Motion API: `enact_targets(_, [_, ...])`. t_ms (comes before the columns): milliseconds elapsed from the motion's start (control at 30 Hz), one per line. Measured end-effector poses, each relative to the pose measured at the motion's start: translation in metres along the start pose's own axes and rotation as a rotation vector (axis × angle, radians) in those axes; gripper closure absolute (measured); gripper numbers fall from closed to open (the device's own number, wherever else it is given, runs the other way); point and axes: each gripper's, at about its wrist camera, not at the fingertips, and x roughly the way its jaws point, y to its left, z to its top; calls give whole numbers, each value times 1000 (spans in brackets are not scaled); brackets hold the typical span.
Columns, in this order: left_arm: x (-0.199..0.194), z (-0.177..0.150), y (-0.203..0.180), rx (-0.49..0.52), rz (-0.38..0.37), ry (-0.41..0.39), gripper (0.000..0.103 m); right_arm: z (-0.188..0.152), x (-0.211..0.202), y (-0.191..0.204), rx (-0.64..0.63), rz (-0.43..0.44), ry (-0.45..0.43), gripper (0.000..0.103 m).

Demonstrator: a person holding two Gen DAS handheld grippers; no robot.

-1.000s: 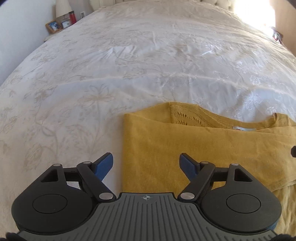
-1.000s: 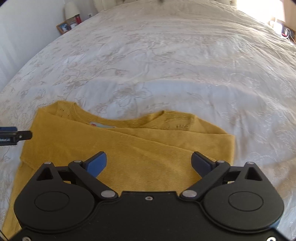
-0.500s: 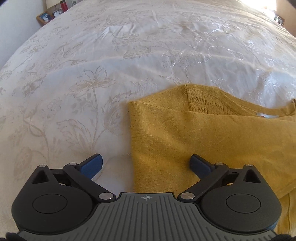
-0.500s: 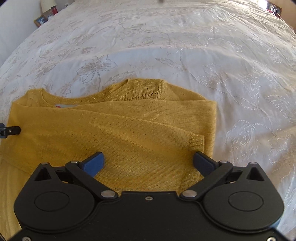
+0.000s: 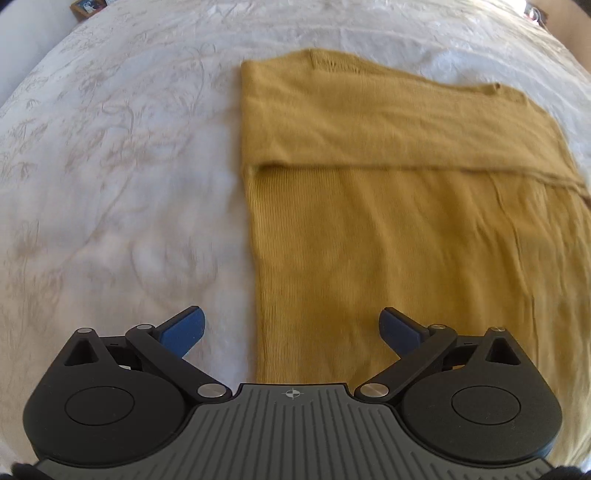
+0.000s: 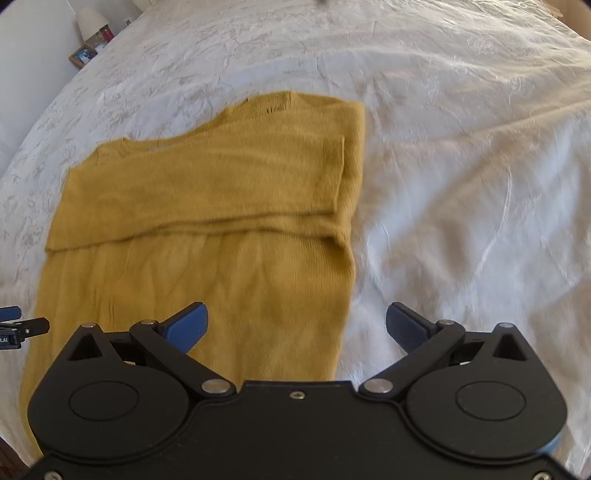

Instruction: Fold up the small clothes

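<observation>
Mustard sweater, sleeves folded in

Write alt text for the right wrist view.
A mustard-yellow sweater lies flat on a white floral bedspread, its sleeves folded across the chest. The right hand-held gripper hangs open above its right edge, holding nothing.

White bedspread, framed photo, lamp

Open right gripper over yellow sweater's right edge, white bedspread beneath.
</observation>
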Motion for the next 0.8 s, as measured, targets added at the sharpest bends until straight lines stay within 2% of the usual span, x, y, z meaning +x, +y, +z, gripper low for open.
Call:
enact_targets(100, [9, -32, 9, -27, 29, 72, 0, -22, 11, -22, 72, -75, 60, 1])
enact_targets(233, [7, -53, 31, -141, 5, 73, 0, -35, 3, -39, 96, -99, 46, 1])
enact_targets(600, [3, -68, 24, -236, 38, 54, 0, -67, -11, -43, 83, -30, 19, 1])
enact_targets(800, [0, -86, 21, -203, 18, 37, 0, -89, -23, -48, 99, 11, 18, 1])
